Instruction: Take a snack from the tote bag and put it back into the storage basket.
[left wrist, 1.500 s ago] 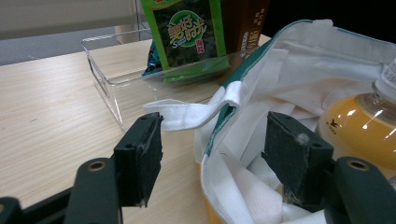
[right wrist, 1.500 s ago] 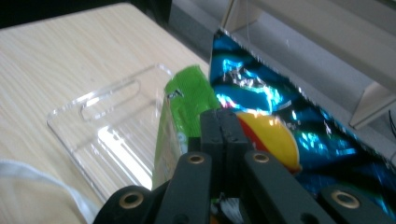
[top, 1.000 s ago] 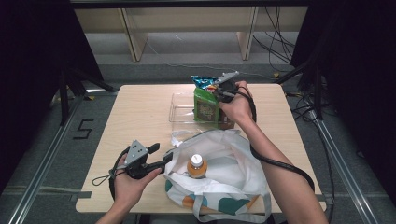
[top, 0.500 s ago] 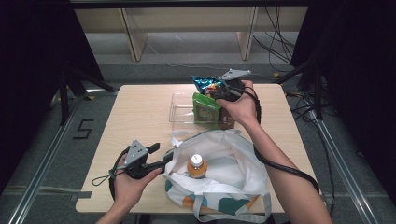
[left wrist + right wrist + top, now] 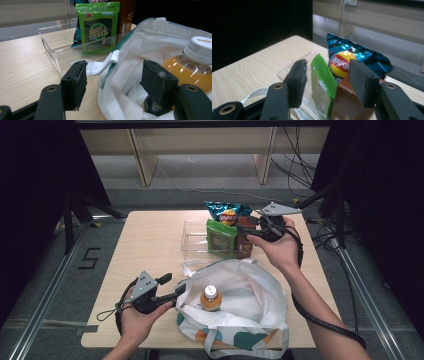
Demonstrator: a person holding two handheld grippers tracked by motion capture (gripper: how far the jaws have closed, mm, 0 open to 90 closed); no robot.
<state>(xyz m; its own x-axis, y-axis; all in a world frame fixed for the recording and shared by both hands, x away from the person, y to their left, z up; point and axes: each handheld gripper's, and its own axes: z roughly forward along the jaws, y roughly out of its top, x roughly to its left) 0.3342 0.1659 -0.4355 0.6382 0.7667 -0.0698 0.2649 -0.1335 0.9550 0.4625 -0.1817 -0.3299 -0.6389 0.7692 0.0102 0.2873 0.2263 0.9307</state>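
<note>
Snack packets — a green seaweed pack [image 5: 221, 239], a brown box [image 5: 244, 240] and a blue chip bag [image 5: 228, 212] — stand upright in a clear tray [image 5: 192, 236] on the tabletop [image 5: 145, 250]. Right gripper [image 5: 245, 228] hangs beside them, fingers just opening, gripping nothing. Left gripper [image 5: 181, 290] has fingers spread around the white tote bag [image 5: 255, 295] rim — an orange-drink bottle [image 5: 210, 298] stands inside.

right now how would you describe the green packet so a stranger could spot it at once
Find the clear tray at the far middle of the table. The green packet stands upright in it, before a blue chip bag and beside a brown box; it alone is bright green.
</note>
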